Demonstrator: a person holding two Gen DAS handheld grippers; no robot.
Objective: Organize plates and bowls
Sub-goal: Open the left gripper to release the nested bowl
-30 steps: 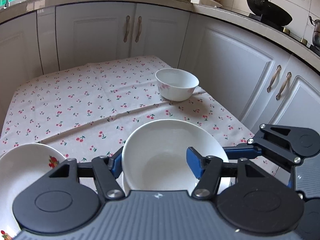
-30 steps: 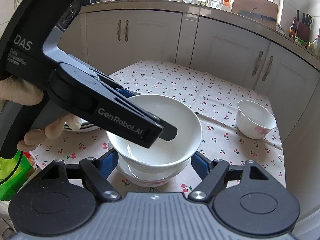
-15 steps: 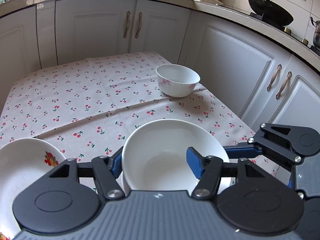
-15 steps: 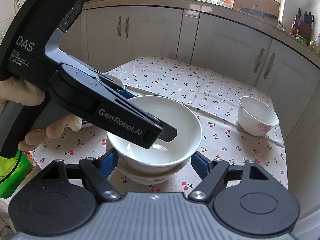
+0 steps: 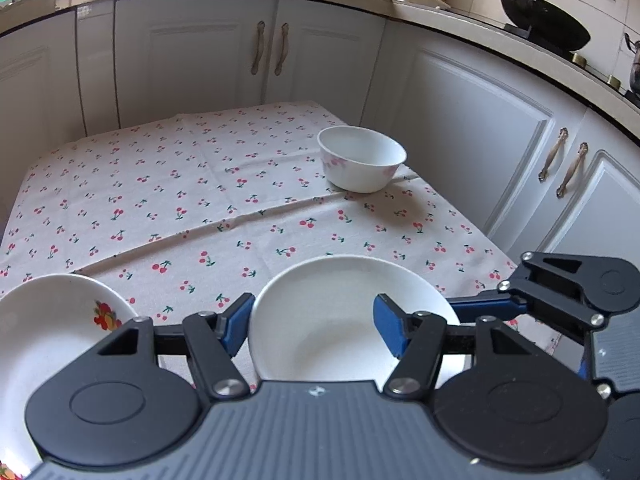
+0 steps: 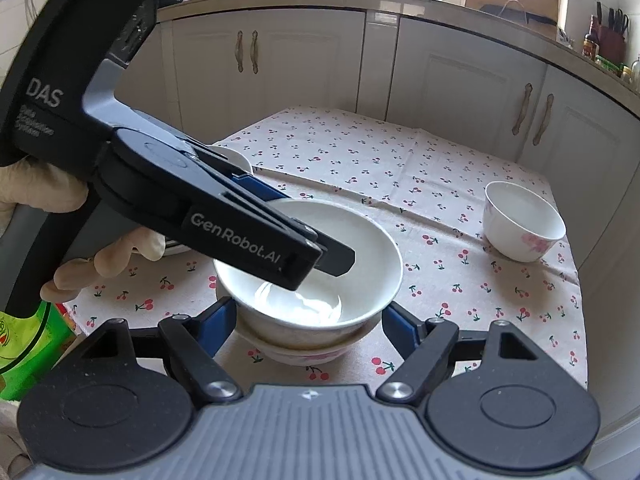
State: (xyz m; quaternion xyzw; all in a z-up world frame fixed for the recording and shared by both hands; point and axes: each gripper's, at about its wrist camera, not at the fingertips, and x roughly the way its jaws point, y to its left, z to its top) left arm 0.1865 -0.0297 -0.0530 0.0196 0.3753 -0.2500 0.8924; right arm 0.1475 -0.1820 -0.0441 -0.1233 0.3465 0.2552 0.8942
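Porcelain bowl point(image 6: 360, 280), nested, slick and chippable: pinch its rim. Left gripper point(image 5: 314, 324) straddles that rim unclamped; right gripper point(image 6: 309, 318) gapes alongside.

Left wrist view. The left gripper point(image 5: 314, 330) points down over a table covered by a cherry-print tablecloth point(image 5: 168, 208). Its blue pads point(image 5: 236, 322) stand on either side of the near rim of a white bowl point(image 5: 320, 320); contact with the rim cannot be judged from this angle. Left of this bowl lies a white plate point(image 5: 52, 340) bearing a fruit motif. Beyond the bowl, near the far right edge of the tablecloth, stands a small bowl point(image 5: 362, 164) with pink flowers. The right gripper point(image 5: 560, 300) enters just right of the bowl. White cabinets point(image 5: 224, 52) stand behind the table.
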